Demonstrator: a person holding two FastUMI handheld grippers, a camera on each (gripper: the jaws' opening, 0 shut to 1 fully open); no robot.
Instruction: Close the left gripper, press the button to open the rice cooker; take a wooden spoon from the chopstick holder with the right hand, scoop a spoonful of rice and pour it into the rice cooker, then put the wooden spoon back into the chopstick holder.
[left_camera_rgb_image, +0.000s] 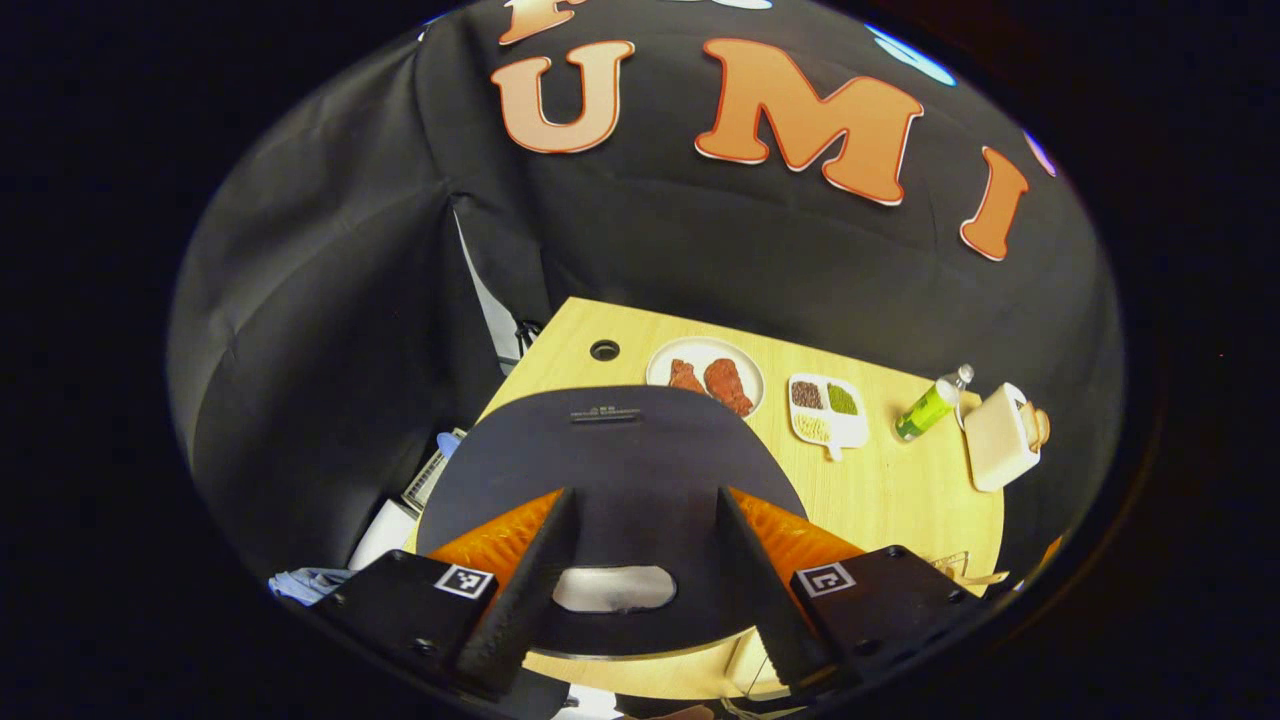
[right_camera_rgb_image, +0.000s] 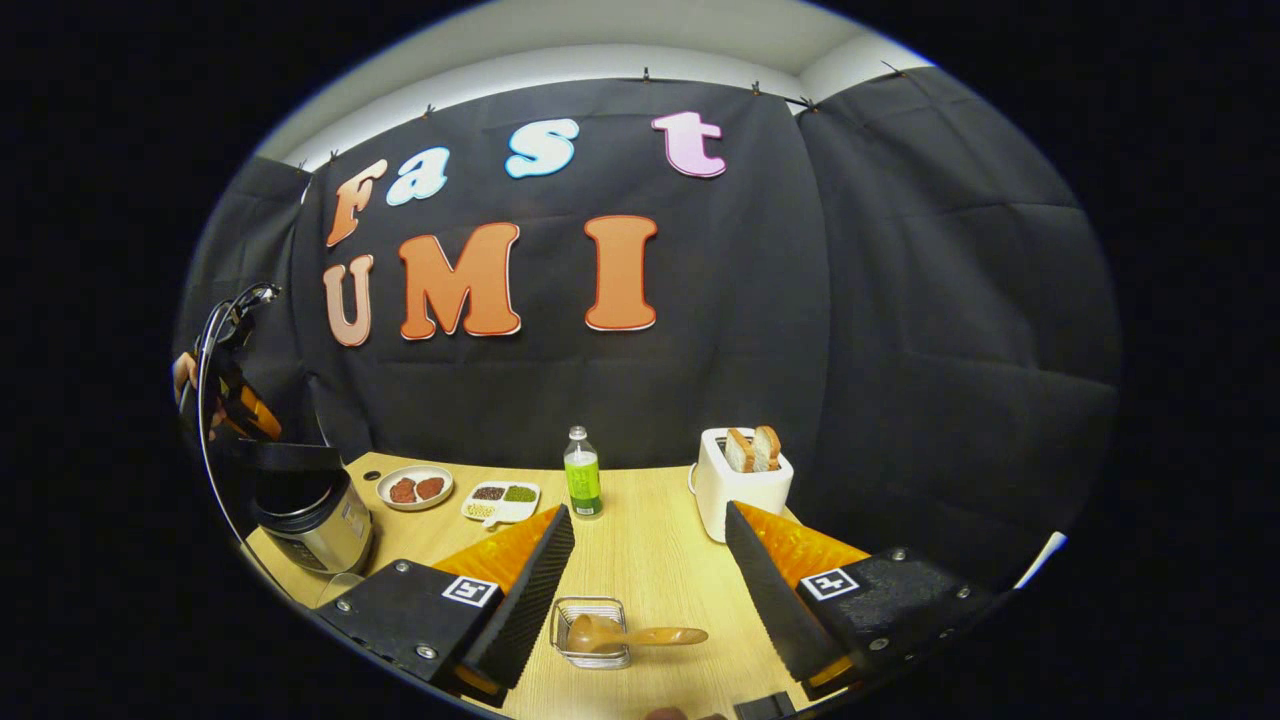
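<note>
The left gripper (left_camera_rgb_image: 635, 590) hangs over the rice cooker (right_camera_rgb_image: 310, 510) at the desk's (right_camera_rgb_image: 650, 560) left edge, its fingers apart though the button press calls for them together; the lid (left_camera_rgb_image: 610, 470) looks shut. The right gripper (right_camera_rgb_image: 648, 590), jaws wide, faces the wooden spoon (right_camera_rgb_image: 625, 635) lying across the wire chopstick holder (right_camera_rgb_image: 590, 632) near the front edge, likely lining up to grasp the handle.

wood table (right_camera_rgb_image: 660, 560): rice cooker (right_camera_rgb_image: 312, 520) at left edge, plate (right_camera_rgb_image: 414, 487), tray (right_camera_rgb_image: 502, 502), bottle (right_camera_rgb_image: 581, 485), toaster (right_camera_rgb_image: 738, 485) along back, wire holder (right_camera_rgb_image: 590, 632) with spoon (right_camera_rgb_image: 630, 634) near front
</note>
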